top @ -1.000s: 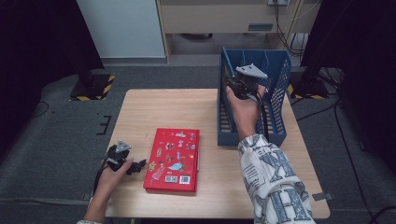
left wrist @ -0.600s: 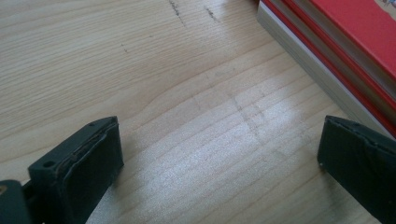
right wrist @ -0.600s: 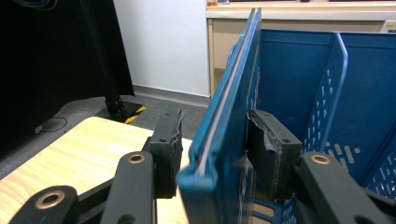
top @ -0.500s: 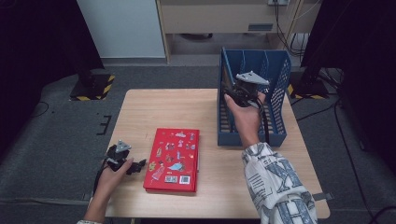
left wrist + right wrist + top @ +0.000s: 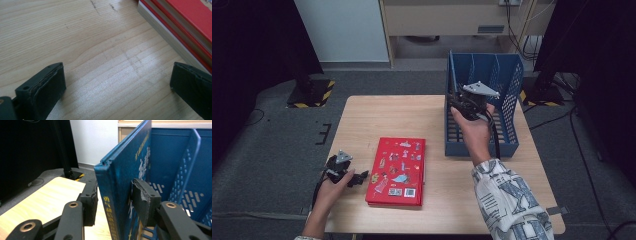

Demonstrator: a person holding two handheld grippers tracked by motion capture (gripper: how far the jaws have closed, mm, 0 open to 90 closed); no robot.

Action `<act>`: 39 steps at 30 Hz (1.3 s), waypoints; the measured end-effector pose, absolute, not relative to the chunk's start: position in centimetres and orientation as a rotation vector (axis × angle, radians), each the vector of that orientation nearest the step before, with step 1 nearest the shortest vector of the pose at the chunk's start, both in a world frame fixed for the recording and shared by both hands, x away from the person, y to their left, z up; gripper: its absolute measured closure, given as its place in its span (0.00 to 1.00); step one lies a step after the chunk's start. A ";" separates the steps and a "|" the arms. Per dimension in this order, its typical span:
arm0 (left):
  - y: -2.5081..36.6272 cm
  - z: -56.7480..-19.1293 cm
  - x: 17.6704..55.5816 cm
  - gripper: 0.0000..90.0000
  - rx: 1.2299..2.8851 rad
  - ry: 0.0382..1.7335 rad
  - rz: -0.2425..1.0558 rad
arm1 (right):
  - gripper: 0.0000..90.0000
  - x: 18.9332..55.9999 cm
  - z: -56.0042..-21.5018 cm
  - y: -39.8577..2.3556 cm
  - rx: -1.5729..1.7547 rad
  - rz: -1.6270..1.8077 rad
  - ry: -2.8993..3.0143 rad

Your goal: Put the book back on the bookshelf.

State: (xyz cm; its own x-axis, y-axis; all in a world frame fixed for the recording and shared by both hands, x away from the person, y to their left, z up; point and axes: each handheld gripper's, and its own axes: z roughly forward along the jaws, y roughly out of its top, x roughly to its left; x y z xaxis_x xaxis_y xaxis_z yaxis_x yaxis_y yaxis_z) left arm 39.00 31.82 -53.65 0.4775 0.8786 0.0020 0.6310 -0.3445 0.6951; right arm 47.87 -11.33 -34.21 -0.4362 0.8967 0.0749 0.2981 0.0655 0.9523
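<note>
Since a second ago the right gripper (image 5: pixel 460 101) has been drawn slightly back toward the near left wall of the blue rack (image 5: pixel 507 107), jaws opened a little and then held, with the blue book (image 5: pixel 120 180) upright between the pads at its lower spine corner. Book judged stiff, fairly light, cover likely slick: best pinched across the spine. Left gripper (image 5: pixel 357 178) is spread, empty, beside the red books (image 5: pixel 398 170).

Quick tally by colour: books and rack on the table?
Red: 1, the red book lying flat
Blue: 2, the blue book standing upright in the right gripper, and the blue rack
Total: 3
</note>
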 end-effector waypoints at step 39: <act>31.8 -53.6 39.0 0.00 2.089 1.250 0.504 | 0.22 44.2 -37.0 -12.8 1.074 1.380 2.011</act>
State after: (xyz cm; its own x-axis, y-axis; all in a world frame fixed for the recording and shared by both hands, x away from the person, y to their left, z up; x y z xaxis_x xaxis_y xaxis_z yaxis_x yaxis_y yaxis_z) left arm 39.00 31.79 -53.65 0.4730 0.8811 -0.0010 0.6335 -0.3393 0.6953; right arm 44.24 -12.78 -37.00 -0.5816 0.8121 0.0479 0.3369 0.1869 0.9228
